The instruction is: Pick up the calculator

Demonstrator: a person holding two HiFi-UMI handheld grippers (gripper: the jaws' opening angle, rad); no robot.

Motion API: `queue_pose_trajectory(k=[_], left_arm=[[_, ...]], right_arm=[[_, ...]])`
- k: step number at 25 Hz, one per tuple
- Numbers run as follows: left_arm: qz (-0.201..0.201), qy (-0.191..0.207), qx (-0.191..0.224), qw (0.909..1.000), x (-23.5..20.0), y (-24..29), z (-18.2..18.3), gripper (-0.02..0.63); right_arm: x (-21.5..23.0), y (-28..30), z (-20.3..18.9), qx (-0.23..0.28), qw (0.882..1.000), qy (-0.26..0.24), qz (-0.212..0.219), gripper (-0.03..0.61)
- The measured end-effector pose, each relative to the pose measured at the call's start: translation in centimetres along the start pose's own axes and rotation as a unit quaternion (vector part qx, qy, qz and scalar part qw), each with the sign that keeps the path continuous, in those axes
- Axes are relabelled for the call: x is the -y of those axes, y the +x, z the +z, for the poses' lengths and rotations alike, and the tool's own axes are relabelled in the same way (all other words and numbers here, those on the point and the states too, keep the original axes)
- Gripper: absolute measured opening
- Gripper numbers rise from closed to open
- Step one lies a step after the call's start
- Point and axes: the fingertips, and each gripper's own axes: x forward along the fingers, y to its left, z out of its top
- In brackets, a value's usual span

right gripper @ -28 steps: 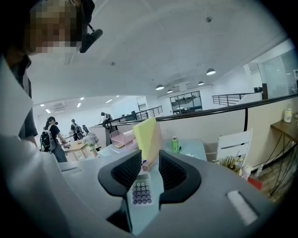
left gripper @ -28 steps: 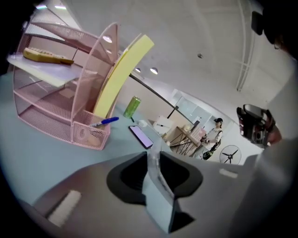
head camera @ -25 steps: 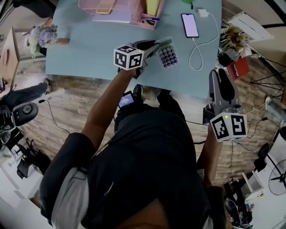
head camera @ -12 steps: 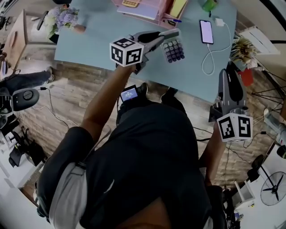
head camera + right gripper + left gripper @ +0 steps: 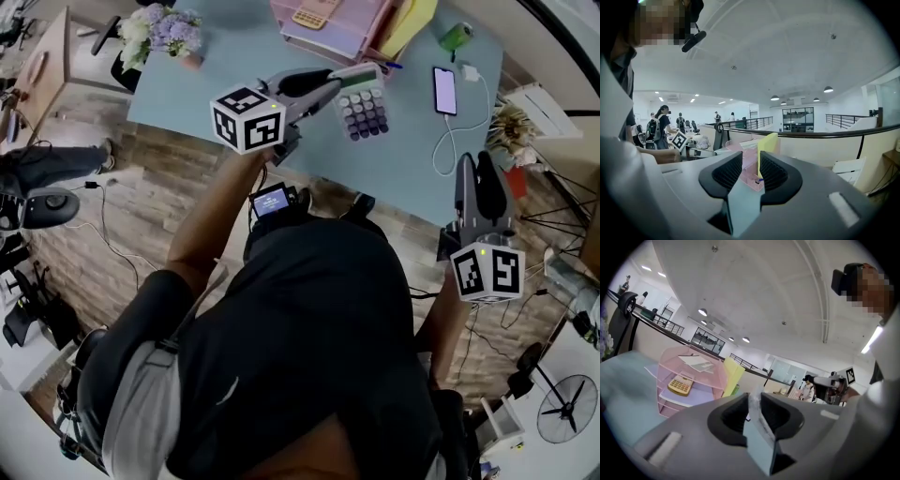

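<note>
A white calculator (image 5: 364,108) with dark round keys hangs above the pale blue table (image 5: 202,98), tilted, held by its upper edge. My left gripper (image 5: 345,81) is shut on that edge, reaching in from the left. In the left gripper view the calculator (image 5: 758,420) shows edge-on as a thin slab pinched between the jaws of the left gripper (image 5: 754,404). My right gripper (image 5: 473,161) hovers off the table's near right corner. In the right gripper view the right gripper (image 5: 750,171) has a narrow gap between its jaws and nothing in it.
A pink desk organiser (image 5: 328,36) at the table's far side holds a yellow calculator (image 5: 309,17). To its right are a yellow folder (image 5: 414,19), a green can (image 5: 457,36), a phone (image 5: 444,89) and its white cable (image 5: 448,142). Flowers (image 5: 157,28) stand far left.
The left gripper has risen with the calculator, lifting it clear of the table. The right gripper has drifted slightly and stays empty.
</note>
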Motion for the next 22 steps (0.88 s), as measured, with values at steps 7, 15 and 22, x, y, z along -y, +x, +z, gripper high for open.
queue_pose_trajectory(k=[7, 15, 22], left_arm=[[0.005, 0.006, 0.032, 0.9995, -0.5, -5.4, 2.5, 0.147], [0.016, -0.010, 0.039, 0.9990, -2.5, -8.5, 2.4, 0.147], [0.023, -0.023, 0.036, 0.9988, -3.7, -9.9, 2.0, 0.147]], right_arm=[[-2.9, 0.1, 0.9, 0.010, 1.000, -0.005, -0.006, 0.098], [-4.7, 1.4, 1.1, 0.011, 1.000, -0.006, -0.004, 0.098], [-5.1, 1.3, 1.0, 0.003, 1.000, -0.003, -0.015, 0.098]])
